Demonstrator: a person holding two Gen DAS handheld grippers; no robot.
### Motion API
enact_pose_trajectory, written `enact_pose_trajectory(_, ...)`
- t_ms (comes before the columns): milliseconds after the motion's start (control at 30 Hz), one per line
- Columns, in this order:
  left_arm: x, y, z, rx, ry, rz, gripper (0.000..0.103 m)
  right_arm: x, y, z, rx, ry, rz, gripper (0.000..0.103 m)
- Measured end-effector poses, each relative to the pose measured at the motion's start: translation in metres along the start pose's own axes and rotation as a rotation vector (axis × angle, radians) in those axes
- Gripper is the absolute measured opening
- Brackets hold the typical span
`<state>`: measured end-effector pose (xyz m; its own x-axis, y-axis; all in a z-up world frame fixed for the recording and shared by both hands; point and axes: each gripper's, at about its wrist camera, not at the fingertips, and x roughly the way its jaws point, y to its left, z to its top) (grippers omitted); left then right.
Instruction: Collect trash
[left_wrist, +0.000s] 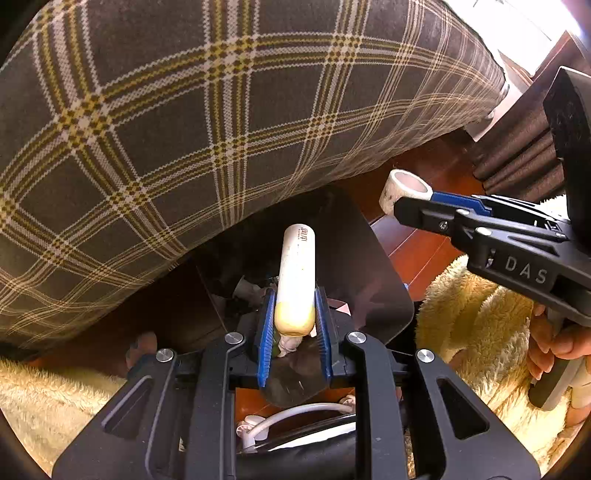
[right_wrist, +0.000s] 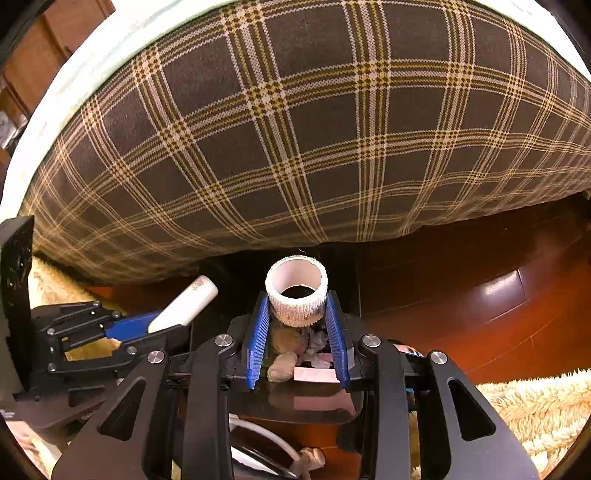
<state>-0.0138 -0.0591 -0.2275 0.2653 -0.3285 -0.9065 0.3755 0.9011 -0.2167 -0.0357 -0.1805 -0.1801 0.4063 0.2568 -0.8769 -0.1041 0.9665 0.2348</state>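
Note:
My left gripper (left_wrist: 294, 314) is shut on a white and yellow tube-shaped pack (left_wrist: 295, 280), held above a dark glossy trash bin (left_wrist: 369, 266) with crumpled scraps inside. The pack also shows in the right wrist view (right_wrist: 186, 304), in the left gripper (right_wrist: 162, 326). My right gripper (right_wrist: 297, 317) is shut on a white tape roll (right_wrist: 296, 291), held over the same bin (right_wrist: 314, 406), where paper scraps (right_wrist: 314, 373) lie. The roll (left_wrist: 406, 190) and right gripper (left_wrist: 413, 210) show at the right of the left wrist view.
A brown plaid bedcover (left_wrist: 184, 129) hangs over the bed edge just behind the bin. The floor (right_wrist: 480, 314) is reddish wood. A fluffy cream rug (left_wrist: 480, 314) lies on both sides. A white cable (left_wrist: 295, 413) lies below the left gripper.

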Motion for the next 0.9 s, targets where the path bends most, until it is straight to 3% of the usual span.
enact_pose_trajectory(233,0.013,0.003,0.000,-0.025,0.019,0.010,0.019,-0.002,-0.012,0.009,0.011,0.009,0.014,0.034)
enact_pose_trajectory(333,0.011,-0.001,0.002,-0.022,0.010,0.013,0.021,0.001,-0.019,0.011,0.016,0.007,0.005,0.044)
enact_pose_trajectory(433,0.005,-0.001,0.003,-0.031,-0.007,0.013,0.032,0.000,-0.026,0.012,0.038,-0.007,0.005,0.056)
enact_pose_trajectory(533,0.003,0.001,0.003,-0.043,-0.018,0.015,0.035,-0.005,-0.031,0.015,0.056,-0.028,0.002,0.067)
enact_pose_trajectory(600,-0.001,0.001,0.003,-0.046,-0.031,0.018,0.042,-0.010,-0.036,0.016,0.065,-0.052,-0.005,0.080)
enact_pose_trajectory(767,-0.024,-0.004,0.004,-0.015,-0.110,0.042,0.070,-0.035,-0.044,0.017,0.107,-0.133,-0.003,0.099)
enact_pose_trajectory(900,-0.057,-0.004,0.010,-0.002,-0.193,0.073,0.082,-0.065,-0.045,0.023,0.117,-0.210,-0.010,0.100)
